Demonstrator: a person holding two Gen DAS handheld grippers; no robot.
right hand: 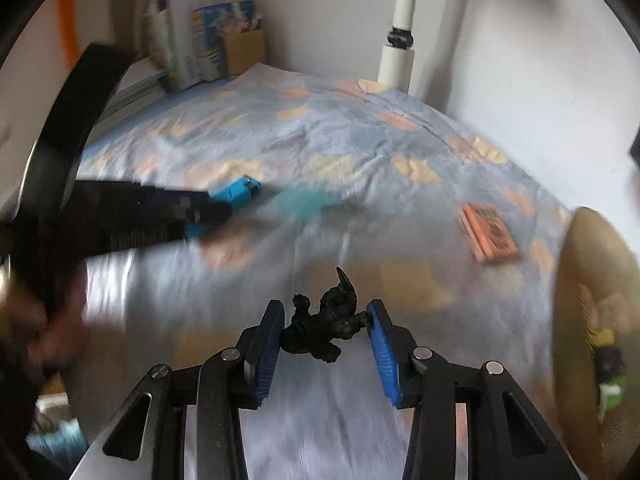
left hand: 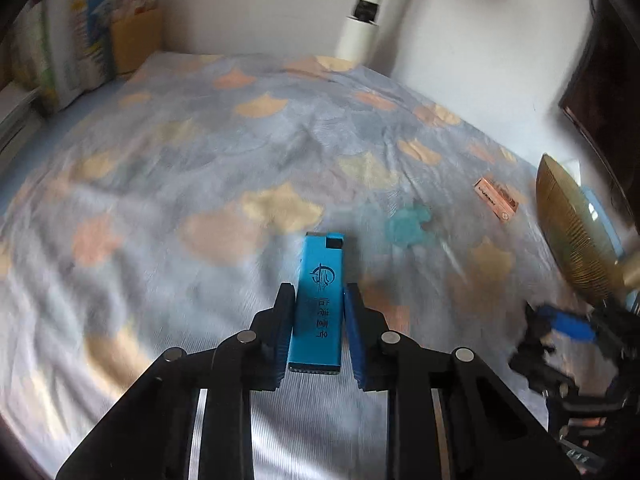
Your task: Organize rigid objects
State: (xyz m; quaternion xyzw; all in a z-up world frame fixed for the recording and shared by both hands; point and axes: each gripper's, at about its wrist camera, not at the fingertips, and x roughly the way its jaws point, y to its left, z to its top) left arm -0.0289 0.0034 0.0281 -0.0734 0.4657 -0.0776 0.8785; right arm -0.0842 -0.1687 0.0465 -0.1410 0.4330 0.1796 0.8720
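My left gripper point(left hand: 319, 294) is shut on a flat blue lighter-like case point(left hand: 320, 280) with dark printing, held lengthwise above the bedspread. The right wrist view shows the same case point(right hand: 237, 191) sticking out of the blurred left gripper at the left. My right gripper point(right hand: 325, 316) is shut on a small black animal figurine point(right hand: 320, 330), and both blue pads touch it. In the left wrist view the right gripper point(left hand: 540, 332) is a blur at the right edge. A small orange box point(left hand: 496, 198) point(right hand: 490, 236) and a teal blob-shaped piece point(left hand: 408, 224) point(right hand: 304, 202) lie on the bed.
A gold ribbed bowl point(left hand: 572, 232) point(right hand: 588, 280) stands at the right with something yellow and green point(right hand: 610, 364) inside. The blue patterned bedspread point(left hand: 180, 152) covers the bed. A white pole point(left hand: 362, 20) and stacked packages point(right hand: 200, 32) stand along the far wall.
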